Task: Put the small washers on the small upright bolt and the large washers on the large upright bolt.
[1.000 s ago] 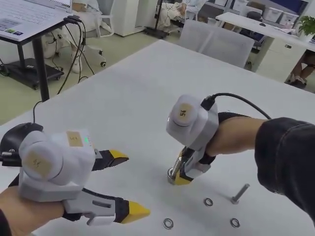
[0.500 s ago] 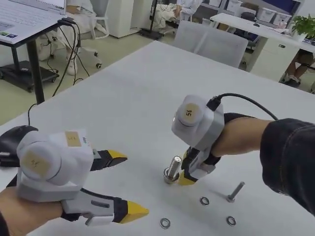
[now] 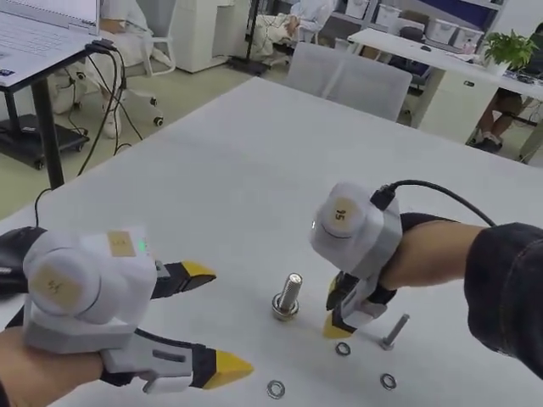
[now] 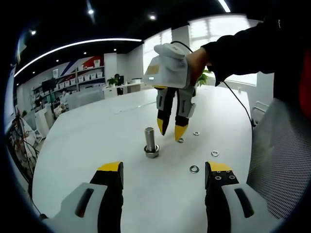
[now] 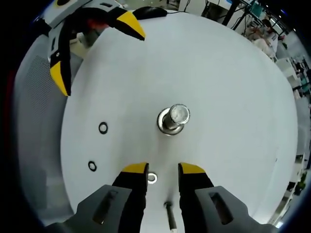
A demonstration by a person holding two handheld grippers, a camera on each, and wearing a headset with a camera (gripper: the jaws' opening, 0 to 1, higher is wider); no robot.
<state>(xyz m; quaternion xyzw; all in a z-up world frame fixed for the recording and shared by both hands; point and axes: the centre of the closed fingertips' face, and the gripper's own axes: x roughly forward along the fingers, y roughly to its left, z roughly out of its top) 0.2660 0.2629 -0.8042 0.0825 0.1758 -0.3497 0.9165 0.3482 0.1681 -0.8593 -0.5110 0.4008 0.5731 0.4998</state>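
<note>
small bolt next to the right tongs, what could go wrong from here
1. The small bolt lies on its side, not upright, so small washers have no post until it is stood up.
2. The washer by the tips of the right tongs lies flat; being thin, it may slip from the pinch.
3. The large bolt stands free close by; a nudge could topple it.

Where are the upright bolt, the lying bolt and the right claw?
upright bolt (image 3: 289, 292): head view, threaded shaft.
lying bolt (image 3: 394, 331): head view, mid-shaft.
right claw (image 4: 169, 132): left gripper view, midway between its tips.
</note>
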